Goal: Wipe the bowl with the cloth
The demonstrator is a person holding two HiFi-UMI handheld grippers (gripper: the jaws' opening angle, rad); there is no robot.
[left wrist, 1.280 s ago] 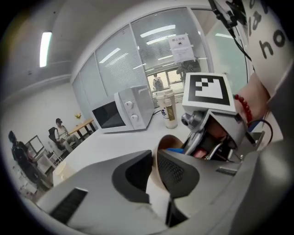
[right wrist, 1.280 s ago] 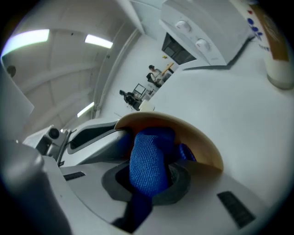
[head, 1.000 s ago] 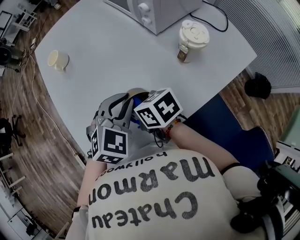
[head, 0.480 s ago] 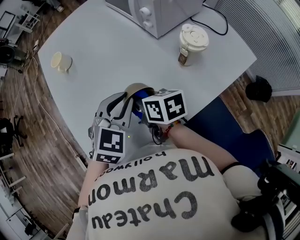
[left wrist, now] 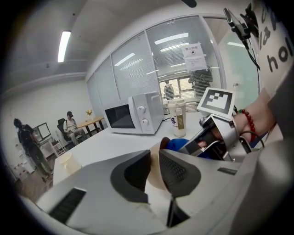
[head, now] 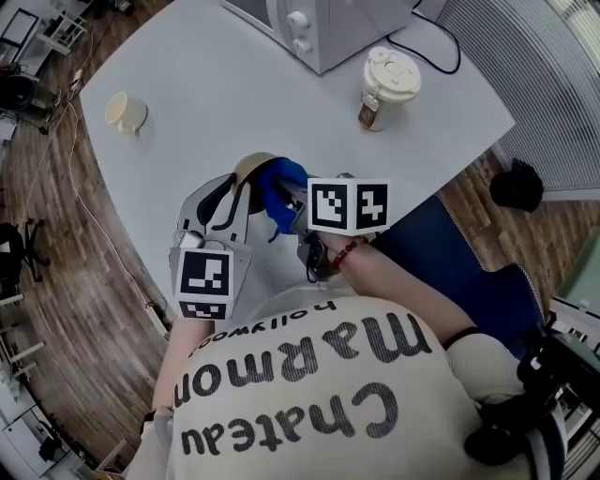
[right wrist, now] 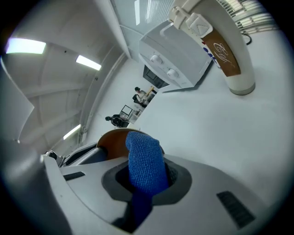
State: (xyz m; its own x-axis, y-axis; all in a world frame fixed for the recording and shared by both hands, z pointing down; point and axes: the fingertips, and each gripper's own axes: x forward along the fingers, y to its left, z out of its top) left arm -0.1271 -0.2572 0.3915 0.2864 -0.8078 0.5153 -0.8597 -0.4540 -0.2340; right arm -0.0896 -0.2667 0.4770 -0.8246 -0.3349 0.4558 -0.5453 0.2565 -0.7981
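Bowl point(left wrist: 156, 176): one, tan, smooth, thin-walled, at the near edge of the plain grey table point(head: 234, 94), rim pinched in the left gripper point(left wrist: 155, 159), jaws narrow. Cloth point(right wrist: 144, 160): one, blue, nubby knit, clamped in the right gripper point(right wrist: 147, 178), just beside the bowl. Far side: one boxy microwave point(head: 319, 28), one lidded tumbler point(head: 386, 84), one small cup point(head: 124, 112) far left.

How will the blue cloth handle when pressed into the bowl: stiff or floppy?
Probably floppy: the cloth curls over in a rounded fold above the right gripper instead of standing flat. Its knobbly weave would likely drag rather than slide on the bowl. It looks light and should squash easily under pressure.
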